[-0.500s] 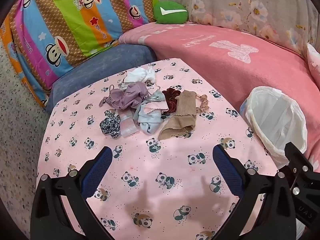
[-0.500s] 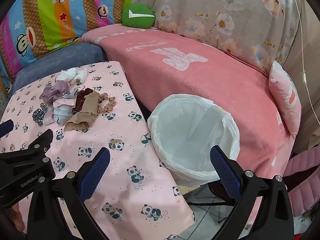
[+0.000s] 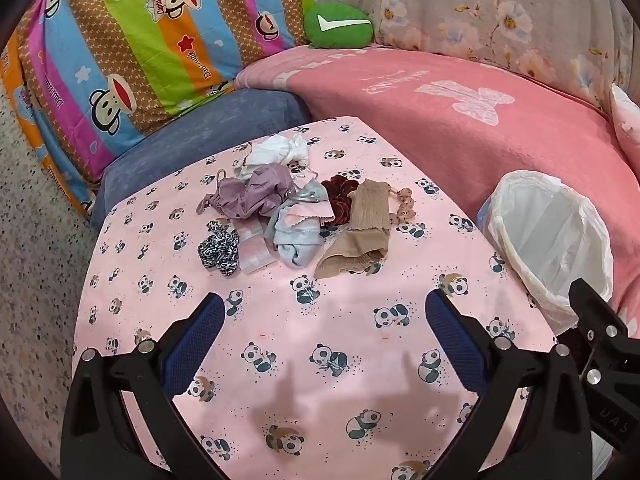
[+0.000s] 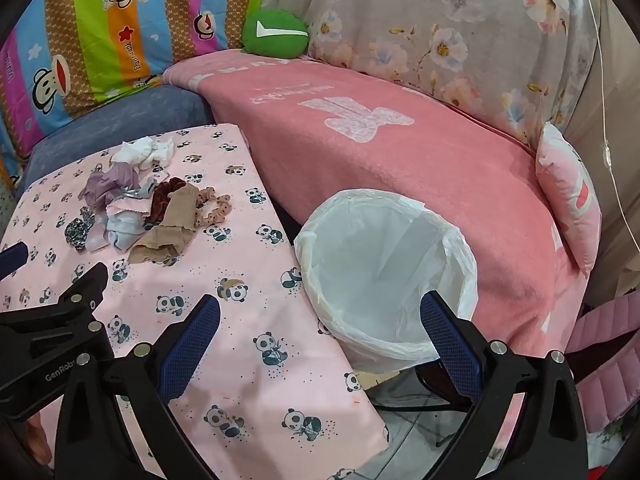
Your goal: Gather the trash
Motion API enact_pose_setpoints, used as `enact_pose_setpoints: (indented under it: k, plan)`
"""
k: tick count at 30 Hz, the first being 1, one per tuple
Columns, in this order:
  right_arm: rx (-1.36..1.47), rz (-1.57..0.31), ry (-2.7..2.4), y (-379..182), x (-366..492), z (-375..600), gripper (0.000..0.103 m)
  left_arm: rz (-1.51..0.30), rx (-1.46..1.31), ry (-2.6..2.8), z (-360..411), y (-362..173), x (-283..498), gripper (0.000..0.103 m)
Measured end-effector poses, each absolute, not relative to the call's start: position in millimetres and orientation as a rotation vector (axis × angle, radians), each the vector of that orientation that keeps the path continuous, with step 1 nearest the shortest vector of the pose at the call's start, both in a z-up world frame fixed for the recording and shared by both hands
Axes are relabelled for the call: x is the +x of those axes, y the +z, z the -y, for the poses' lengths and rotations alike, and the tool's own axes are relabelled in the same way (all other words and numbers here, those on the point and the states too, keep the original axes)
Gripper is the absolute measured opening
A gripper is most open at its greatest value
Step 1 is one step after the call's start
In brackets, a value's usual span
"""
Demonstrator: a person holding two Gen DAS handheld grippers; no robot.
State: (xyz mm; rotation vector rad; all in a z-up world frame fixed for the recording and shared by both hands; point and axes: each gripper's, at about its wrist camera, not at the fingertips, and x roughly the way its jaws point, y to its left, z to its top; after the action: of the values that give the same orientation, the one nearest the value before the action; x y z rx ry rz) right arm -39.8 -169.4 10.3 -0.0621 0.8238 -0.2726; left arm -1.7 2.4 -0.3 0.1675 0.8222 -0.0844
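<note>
White-lined bin (image 4: 384, 280) holds nothing visible; fabric pile (image 3: 296, 216) on table (image 3: 320, 360); both jaws spread, ungripping.

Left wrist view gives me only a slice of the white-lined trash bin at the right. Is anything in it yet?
Observer: The right wrist view looks down into the white-lined trash bin. No item shows in the liner, as far as it can be seen.
Operator: And my right gripper's jaws?
Observer: The right gripper is open and holds nothing. Its fingers frame the bin's near rim.
Operator: Is the bin on the table?
Observer: No. It stands off the edge of the panda-print pink table, between it and the pink-blanketed sofa.
</note>
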Motion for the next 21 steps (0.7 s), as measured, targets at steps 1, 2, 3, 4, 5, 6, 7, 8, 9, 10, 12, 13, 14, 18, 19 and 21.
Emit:
enact_pose_setpoints:
  k: [1, 2, 3, 4, 5, 6, 7, 8, 9, 10, 12, 13, 14, 18, 19, 21]
  plan:
    - [-0.062, -0.824, -0.273, 10.2, -39.5, 169.1, 0.098, -0.823, 0.165, -0.083, -1.9, 0.0, -1.5, 0.096]
    - [-0.065, -0.822, -0.275, 12.8, -42.2, 170.4, 0.098, -0.823, 0.167, -0.081, 0.4, -0.7, -0.9, 0.096]
    - [-0.065, -0.822, -0.275, 12.8, -42.2, 170.4, 0.098, -0.822, 0.167, -0.081, 0.4, -0.8, -1.1, 0.096]
    - [-0.065, -0.821, -0.275, 12.4, -42.3, 170.1, 0.098, -0.821, 0.167, -0.082, 0.6, -0.8, -1.3, 0.096]
    - [-0.064, -0.821, -0.275, 14.8, -42.5, 170.5, 0.098, -0.822, 0.168, -0.081, 0.8, -0.6, -1.0, 0.096]
    - [-0.062, -0.821, -0.275, 16.0, -42.7, 171.2, 0.098, -0.822, 0.168, -0.081, 0.7, -0.5, -0.9, 0.096]
    - [-0.061, -0.82, -0.275, 16.6, -43.4, 172.4, 0.098, -0.822, 0.168, -0.082, 0.9, -0.4, -0.9, 0.096]
    - [-0.06, -0.819, -0.274, 16.8, -43.1, 173.7, 0.098, -0.822, 0.17, -0.083, 2.5, -0.1, -2.0, 0.096]
    - [-0.061, -0.819, -0.276, 17.0, -43.0, 173.7, 0.098, -0.823, 0.17, -0.085, 3.1, -0.3, -1.9, 0.096]
    - [-0.06, -0.819, -0.276, 16.8, -43.1, 173.5, 0.098, -0.824, 0.173, -0.089, 3.8, -0.1, -1.6, 0.096]
    - [-0.061, -0.818, -0.275, 16.8, -43.2, 173.3, 0.098, -0.821, 0.177, -0.092, 4.7, 0.8, -1.8, 0.096]
    - [-0.061, -0.818, -0.275, 16.6, -43.1, 173.0, 0.098, -0.821, 0.176, -0.093, 4.1, 0.9, -2.0, 0.096]
    - [-0.062, -0.819, -0.275, 16.5, -43.2, 172.8, 0.098, -0.822, 0.175, -0.092, 4.2, 0.9, -1.8, 0.096]
    - [-0.062, -0.817, -0.276, 16.4, -43.5, 172.2, 0.098, -0.822, 0.175, -0.092, 3.9, 0.9, -2.1, 0.096]
    - [-0.062, -0.817, -0.275, 17.1, -43.6, 172.6, 0.098, -0.821, 0.175, -0.093, 4.2, 1.1, -2.1, 0.096]
    - [-0.062, -0.816, -0.277, 16.5, -43.7, 171.8, 0.098, -0.822, 0.175, -0.093, 3.8, 0.9, -2.0, 0.096]
